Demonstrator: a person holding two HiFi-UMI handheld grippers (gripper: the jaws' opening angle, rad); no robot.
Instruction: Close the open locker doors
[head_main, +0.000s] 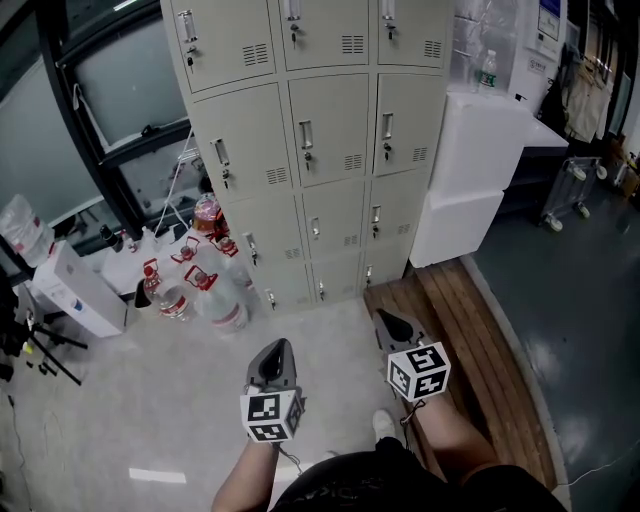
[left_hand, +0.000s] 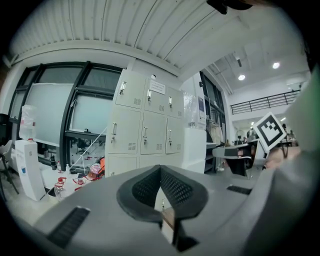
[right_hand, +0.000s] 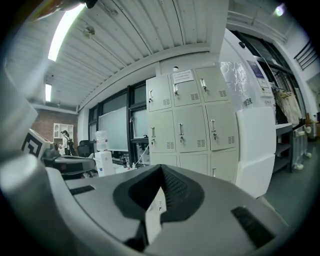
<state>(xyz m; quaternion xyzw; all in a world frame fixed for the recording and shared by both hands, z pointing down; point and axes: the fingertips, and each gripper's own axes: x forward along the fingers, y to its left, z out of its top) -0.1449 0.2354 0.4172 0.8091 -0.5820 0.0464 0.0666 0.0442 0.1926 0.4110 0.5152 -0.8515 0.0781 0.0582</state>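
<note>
A beige locker block (head_main: 320, 130) stands ahead, three columns wide, and every door I see on it lies flush with its frame. The same lockers (left_hand: 145, 127) show in the left gripper view, and the lockers (right_hand: 187, 122) fill the middle of the right gripper view. My left gripper (head_main: 273, 362) is held low in front of the person, some way back from the lockers, its jaws shut with nothing between them. My right gripper (head_main: 398, 327) is beside it to the right, likewise shut and empty. Both point towards the lockers.
Several water jugs with red caps (head_main: 205, 285) stand on the floor left of the lockers. A white water dispenser (head_main: 80, 290) is further left. A tall white appliance (head_main: 470, 170) adjoins the lockers on the right. A wooden platform (head_main: 470, 340) runs along the floor there.
</note>
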